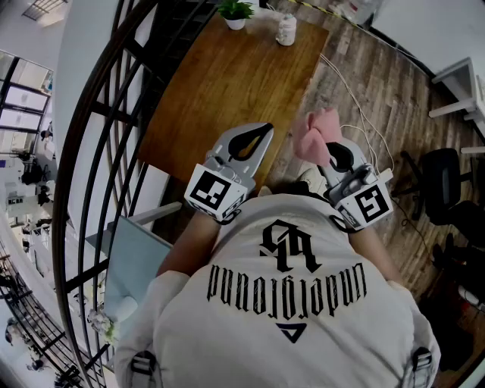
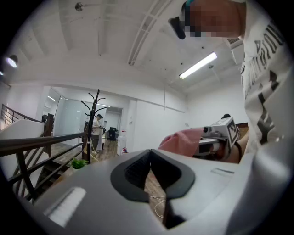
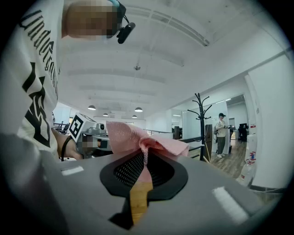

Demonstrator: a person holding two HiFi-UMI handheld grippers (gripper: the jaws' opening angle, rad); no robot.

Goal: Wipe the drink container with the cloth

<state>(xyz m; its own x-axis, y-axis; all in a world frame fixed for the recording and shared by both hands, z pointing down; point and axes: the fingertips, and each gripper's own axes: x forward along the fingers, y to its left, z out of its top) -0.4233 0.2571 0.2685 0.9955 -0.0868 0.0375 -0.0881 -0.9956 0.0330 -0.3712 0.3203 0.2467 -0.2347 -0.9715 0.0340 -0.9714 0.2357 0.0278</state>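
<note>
Pink cloth (image 1: 321,130) pinched in right gripper (image 1: 331,155); left gripper (image 1: 258,135) closed, empty. Upright container (image 1: 286,30) at table's (image 1: 220,91) far end, well ahead of both.

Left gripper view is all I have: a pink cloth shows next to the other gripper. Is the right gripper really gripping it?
Observer: Yes. In the right gripper view the right gripper has its jaws shut on the pink cloth, which bunches up above them.
Operator: I can't find the drink container. Where is it?
Observer: In the head view the drink container stands upright at the far end of the wooden table, beside a small potted plant and well ahead of both grippers.
</note>
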